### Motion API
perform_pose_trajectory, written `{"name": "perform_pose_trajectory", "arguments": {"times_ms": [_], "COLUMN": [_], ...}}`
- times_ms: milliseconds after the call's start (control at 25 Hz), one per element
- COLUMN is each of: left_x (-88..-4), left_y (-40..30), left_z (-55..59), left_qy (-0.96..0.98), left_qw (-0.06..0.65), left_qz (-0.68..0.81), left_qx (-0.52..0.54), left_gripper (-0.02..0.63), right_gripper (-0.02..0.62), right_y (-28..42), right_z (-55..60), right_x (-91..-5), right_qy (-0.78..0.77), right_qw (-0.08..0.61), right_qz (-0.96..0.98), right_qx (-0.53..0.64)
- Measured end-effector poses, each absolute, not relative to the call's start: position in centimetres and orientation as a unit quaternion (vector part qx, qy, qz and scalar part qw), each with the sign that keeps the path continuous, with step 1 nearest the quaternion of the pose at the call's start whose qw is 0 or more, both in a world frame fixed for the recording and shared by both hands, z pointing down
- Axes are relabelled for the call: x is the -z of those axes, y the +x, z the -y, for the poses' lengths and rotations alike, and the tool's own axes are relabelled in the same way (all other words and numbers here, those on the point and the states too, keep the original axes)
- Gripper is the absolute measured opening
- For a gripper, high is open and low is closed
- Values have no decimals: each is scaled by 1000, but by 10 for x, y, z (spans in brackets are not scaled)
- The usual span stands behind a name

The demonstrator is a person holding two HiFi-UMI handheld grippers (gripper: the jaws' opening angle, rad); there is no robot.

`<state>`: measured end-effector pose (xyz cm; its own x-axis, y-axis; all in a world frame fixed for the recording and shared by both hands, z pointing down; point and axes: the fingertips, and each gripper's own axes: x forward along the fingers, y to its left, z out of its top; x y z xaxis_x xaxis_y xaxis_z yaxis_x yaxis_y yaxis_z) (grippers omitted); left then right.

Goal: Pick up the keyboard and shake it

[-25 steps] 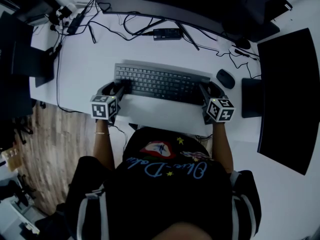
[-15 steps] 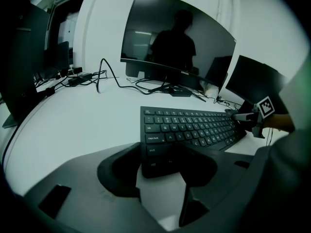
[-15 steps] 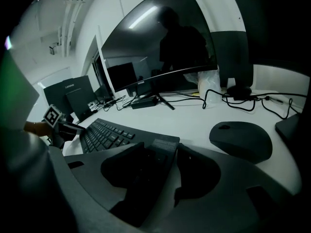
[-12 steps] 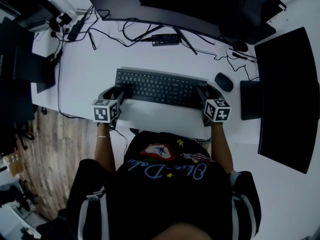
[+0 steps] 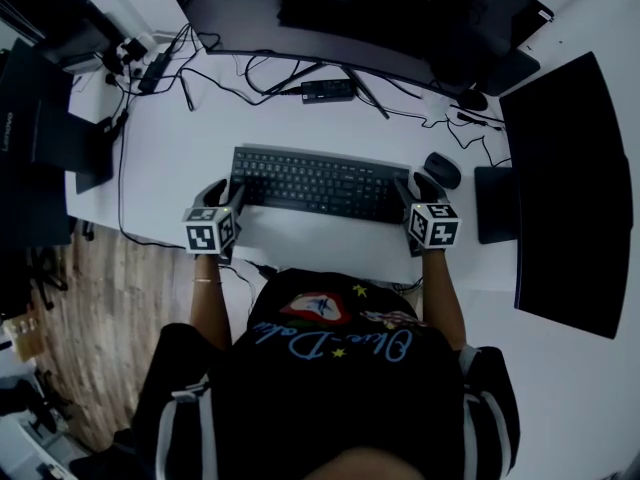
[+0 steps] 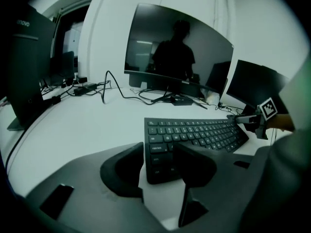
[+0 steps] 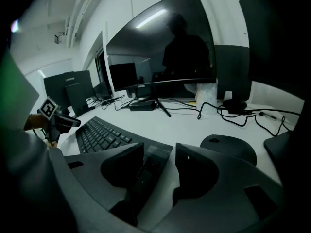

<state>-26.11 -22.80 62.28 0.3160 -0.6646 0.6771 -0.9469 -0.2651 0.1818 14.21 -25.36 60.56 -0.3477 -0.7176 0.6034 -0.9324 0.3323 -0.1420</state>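
Currently the flat black full-width keyboard [image 5: 320, 185] lies on the white desk [image 5: 170, 138], directly in front of the seated person. It is not lifted.

- Left front corner: bracketed by the left gripper [image 6: 159, 154]. Its jaws stand apart. A sliver of desk shows between the outer jaw and the keyboard's edge, and the inner jaw sits over the end keys. No clamping is made out.
- Right end: bracketed by the right gripper [image 7: 159, 152]. Its jaws also stand apart, with bare desk visible between the keyboard's end and the outer jaw.

Change noted: the right jaws have just been opening, with the keyboard's end between them but not pressed. In the head view both grippers are found at the same two ends as a second ago. Allowing for the camera's own shift, the keyboard sits at much the same spot.

Meaning, as judged: the keyboard is carried by the desk alone, so no shaking can be under way. Whether the widening is a release or a re-seating cannot be settled. Both pairs of jaws would have to be closed on the ends before any lift.

Surroundings: a rounded black mouse [image 5: 441, 169] lies just beside the right gripper and should be kept clear. A large dark curved monitor [image 5: 330, 8] stands at the back of the desk, well apart.
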Motion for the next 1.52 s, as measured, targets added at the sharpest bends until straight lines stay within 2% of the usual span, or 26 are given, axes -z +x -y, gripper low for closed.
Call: {"name": "perform_pose_trajectory", "arguments": {"times_ms": [80, 160, 240, 400, 760, 1520], "left_x": [-607, -588, -570, -533, -467, -447], "left_y": [-260, -257, -256, -243, -201, -178], "left_z": [233, 237, 241, 243, 242, 228], "left_qy": [765, 772, 775, 794, 852, 868], "left_qw": [271, 255, 242, 209, 122, 96], "left_qz": [535, 542, 556, 555, 503, 482], "left_qx": [-233, -213, -181, -130, -76, -70], "left_gripper": [181, 167, 130, 40, 9, 5], "right_gripper": [186, 140, 78, 19, 9, 0], "right_y": [147, 150, 151, 143, 126, 94], "right_z": [253, 251, 249, 244, 234, 220], "right_x": [-595, -583, -570, -537, -453, -405], "right_qy": [540, 553, 565, 563, 542, 501], "right_qw": [203, 184, 163, 113, 20, -9], "right_qz": [781, 779, 777, 792, 827, 858], "right_qx": [-238, -232, -224, -207, -146, -114]}}
